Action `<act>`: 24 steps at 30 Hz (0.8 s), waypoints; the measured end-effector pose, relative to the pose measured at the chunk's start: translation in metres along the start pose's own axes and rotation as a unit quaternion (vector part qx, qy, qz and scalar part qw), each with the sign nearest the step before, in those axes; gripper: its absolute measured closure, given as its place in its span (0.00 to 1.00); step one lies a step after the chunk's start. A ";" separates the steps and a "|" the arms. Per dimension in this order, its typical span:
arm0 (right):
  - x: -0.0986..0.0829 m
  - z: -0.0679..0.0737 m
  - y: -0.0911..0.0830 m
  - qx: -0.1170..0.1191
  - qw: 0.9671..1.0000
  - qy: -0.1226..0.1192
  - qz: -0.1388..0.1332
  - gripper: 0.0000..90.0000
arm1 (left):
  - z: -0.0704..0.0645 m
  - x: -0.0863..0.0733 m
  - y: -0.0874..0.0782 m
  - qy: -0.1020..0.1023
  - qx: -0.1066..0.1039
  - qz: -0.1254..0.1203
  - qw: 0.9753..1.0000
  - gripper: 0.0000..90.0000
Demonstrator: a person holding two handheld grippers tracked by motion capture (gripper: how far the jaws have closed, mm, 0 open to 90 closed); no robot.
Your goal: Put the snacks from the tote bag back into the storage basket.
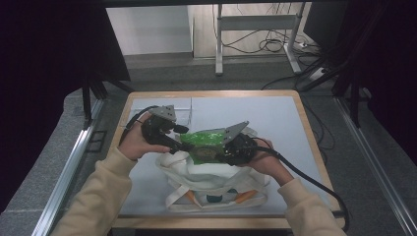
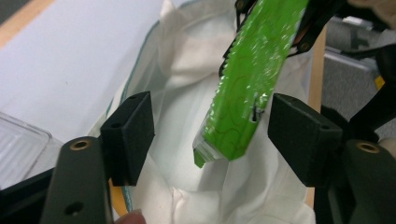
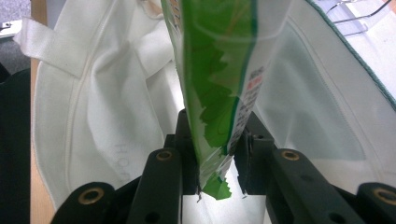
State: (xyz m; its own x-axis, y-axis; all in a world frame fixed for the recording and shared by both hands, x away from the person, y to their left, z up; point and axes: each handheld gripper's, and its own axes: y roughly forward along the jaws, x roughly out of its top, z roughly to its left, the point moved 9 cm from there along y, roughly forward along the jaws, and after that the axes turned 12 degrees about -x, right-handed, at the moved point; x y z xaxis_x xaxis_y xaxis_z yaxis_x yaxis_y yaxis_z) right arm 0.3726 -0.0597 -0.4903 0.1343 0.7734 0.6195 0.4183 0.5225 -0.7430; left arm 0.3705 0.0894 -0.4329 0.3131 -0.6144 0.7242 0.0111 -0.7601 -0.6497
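A white cloth tote bag (image 1: 211,179) with a carrot print lies on the table, its mouth facing away from me. My right gripper (image 1: 221,152) (image 3: 215,149) is shut on the bottom edge of a shiny green packet (image 1: 204,142) (image 3: 215,70), which hangs over the bag's mouth (image 3: 93,93). My left gripper (image 1: 179,138) (image 2: 215,135) stands open at the bag's left rim. The green packet (image 2: 247,93) shows beyond its two pads (image 2: 128,133), apart from both, above the white cloth (image 2: 187,70).
A clear plastic tray (image 1: 177,110) (image 2: 18,144) sits on the white mat (image 1: 275,118) behind the left gripper. The wooden table edge (image 1: 307,128) runs along the right. Cables and a metal stand (image 1: 255,29) are on the floor beyond the table.
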 end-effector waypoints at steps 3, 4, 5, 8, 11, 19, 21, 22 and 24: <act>0.002 0.001 0.001 0.001 1.000 -0.006 0.002 0.80 | -0.002 0.000 0.006 0.010 -0.005 0.008 1.000 0.42; 0.003 0.002 0.001 0.003 1.000 -0.007 0.001 0.80 | -0.003 0.000 0.007 0.012 -0.006 0.012 1.000 0.47; 0.004 0.002 0.001 0.005 1.000 -0.008 0.002 0.80 | -0.005 0.000 0.008 0.015 -0.010 0.015 1.000 0.51; 0.005 0.003 0.002 0.006 1.000 -0.010 0.002 0.80 | -0.008 -0.001 0.011 0.024 -0.015 0.023 0.999 0.67; 0.004 0.003 0.003 0.010 1.000 -0.011 0.005 0.80 | -0.009 -0.003 0.012 0.033 -0.014 0.032 0.999 0.74; 0.003 0.006 0.003 0.028 1.000 -0.005 0.008 0.78 | -0.011 -0.005 0.011 0.039 -0.011 0.029 0.999 0.81; 0.004 0.006 0.002 0.033 0.999 -0.004 0.005 0.76 | -0.011 -0.006 0.009 0.039 -0.014 0.026 0.999 0.82; 0.005 0.007 0.002 0.034 0.999 0.000 0.004 0.75 | -0.011 -0.006 0.008 0.038 -0.015 0.024 0.999 0.82; 0.006 0.006 0.001 0.029 1.000 0.004 -0.001 0.70 | -0.010 -0.006 0.008 0.034 -0.014 0.021 0.999 0.83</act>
State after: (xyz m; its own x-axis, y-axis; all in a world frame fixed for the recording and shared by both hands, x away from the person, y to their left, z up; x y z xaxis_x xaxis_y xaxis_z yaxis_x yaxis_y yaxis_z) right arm 0.3678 -0.0525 -0.4886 0.1408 0.7695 0.6229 0.3654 0.5444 -0.7551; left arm 0.3590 0.0851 -0.4397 0.2472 -0.6579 0.7114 -0.0270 -0.7386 -0.6736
